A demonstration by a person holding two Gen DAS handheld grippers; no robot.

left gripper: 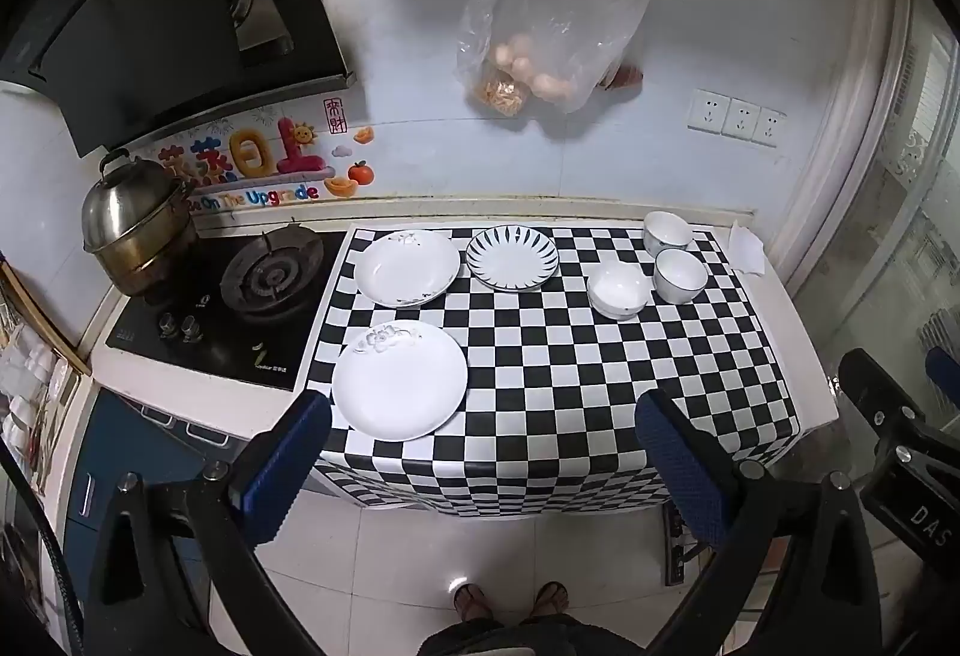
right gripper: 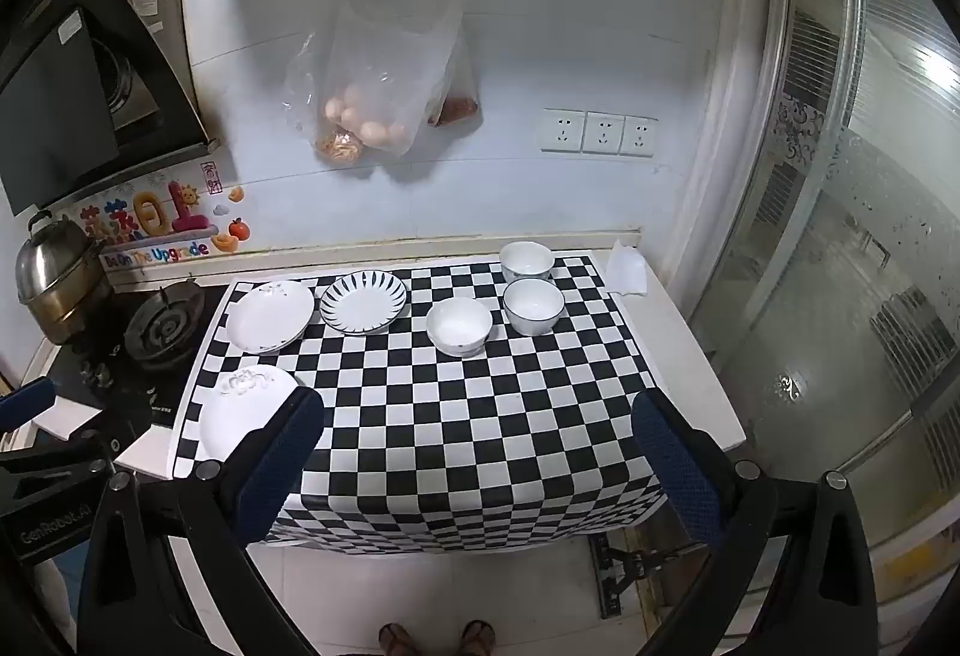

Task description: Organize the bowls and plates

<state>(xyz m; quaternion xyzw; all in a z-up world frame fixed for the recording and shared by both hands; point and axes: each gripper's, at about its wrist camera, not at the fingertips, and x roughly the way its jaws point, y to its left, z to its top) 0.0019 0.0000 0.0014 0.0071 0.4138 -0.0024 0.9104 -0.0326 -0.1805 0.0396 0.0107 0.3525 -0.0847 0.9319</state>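
Fingers of left gripper [left gripper: 480, 452]: spread fully, holding nothing, short of the worktop [left gripper: 804, 332]. Left view: three plates, the near white plate [left gripper: 400, 381] and two behind; three bowls [left gripper: 618, 289] clustered right. Right view: right gripper [right gripper: 477, 452] likewise wide and empty; same plate [right gripper: 240, 410] partly hidden. Crockery probably ceramic: stiff, slick, breakable. Grip at rims.

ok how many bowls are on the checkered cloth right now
3, all toward the cloth's far right. One bowl sits at the back edge, one just in front of it, and one to their left, nearest the striped plate. Nothing seems hidden.
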